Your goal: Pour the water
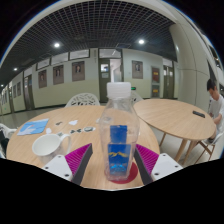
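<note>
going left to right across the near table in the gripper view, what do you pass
blue packet → white cup → water bottle, standing between the fingers of the claw → person, seated off beyond the next round table
</note>
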`<state>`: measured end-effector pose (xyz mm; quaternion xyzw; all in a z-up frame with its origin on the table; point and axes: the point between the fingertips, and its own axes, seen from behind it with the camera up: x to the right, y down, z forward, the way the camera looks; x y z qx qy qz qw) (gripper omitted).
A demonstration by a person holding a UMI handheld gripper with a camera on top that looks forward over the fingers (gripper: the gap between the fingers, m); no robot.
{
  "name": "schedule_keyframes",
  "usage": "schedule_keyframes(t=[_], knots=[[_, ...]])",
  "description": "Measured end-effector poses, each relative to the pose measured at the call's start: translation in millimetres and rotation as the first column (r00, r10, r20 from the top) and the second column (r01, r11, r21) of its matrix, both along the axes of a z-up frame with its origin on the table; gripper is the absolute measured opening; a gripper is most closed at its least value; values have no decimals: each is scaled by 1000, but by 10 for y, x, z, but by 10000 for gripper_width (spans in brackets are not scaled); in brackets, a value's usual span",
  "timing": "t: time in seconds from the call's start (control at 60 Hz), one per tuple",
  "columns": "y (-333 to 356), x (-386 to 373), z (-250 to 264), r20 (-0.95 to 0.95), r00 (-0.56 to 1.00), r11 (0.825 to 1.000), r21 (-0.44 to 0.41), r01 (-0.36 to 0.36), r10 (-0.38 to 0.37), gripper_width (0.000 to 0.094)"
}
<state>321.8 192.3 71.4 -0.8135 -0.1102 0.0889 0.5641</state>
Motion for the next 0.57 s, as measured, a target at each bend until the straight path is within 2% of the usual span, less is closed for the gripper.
schedule_keyframes(t=[0.133, 0.317, 0.433, 0.567], knots=[[-469, 57, 58, 54, 998, 1000, -21, -9, 10, 847], [-1407, -28, 333, 113, 993, 999, 20, -29, 26, 848], [-1988, -378, 435, 52, 995, 996, 5, -90, 90, 856], [-2444, -858, 478, -20, 981, 981, -25, -194, 193, 859]])
